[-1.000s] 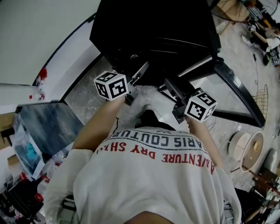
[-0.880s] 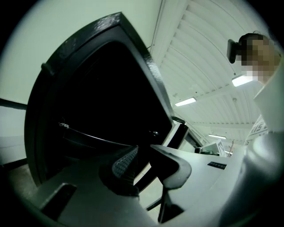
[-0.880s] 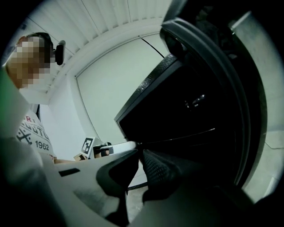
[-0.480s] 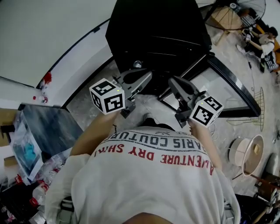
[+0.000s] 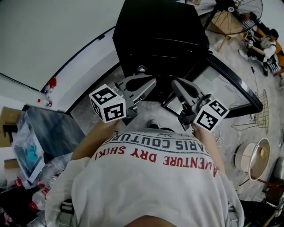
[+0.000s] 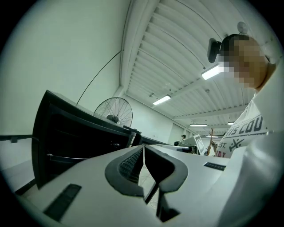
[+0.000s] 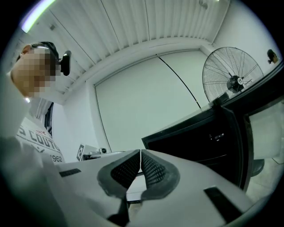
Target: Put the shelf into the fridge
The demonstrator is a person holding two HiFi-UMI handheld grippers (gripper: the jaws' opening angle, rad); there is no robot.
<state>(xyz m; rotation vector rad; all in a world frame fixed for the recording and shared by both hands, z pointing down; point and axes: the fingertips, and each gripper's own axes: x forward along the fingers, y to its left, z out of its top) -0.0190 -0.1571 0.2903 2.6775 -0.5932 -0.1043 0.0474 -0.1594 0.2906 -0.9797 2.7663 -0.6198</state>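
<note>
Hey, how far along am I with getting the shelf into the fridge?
Looks mostly done: what seems to be the shelf shows edge-on inside the fridge. In hand: nothing. The left tongs and right tongs have just closed empty, held in front of it. Left: probably only shutting the door, which stands open.

The speckled grey floor (image 5: 84, 113) shows at left centre and along the right side of the head view. A black fridge (image 5: 159, 35) stands on it at upper centre, its door (image 5: 233, 86) open to the right. A pedestal fan (image 5: 248, 9) stands at upper right, a pale round spool (image 5: 253, 159) at lower right.
</note>
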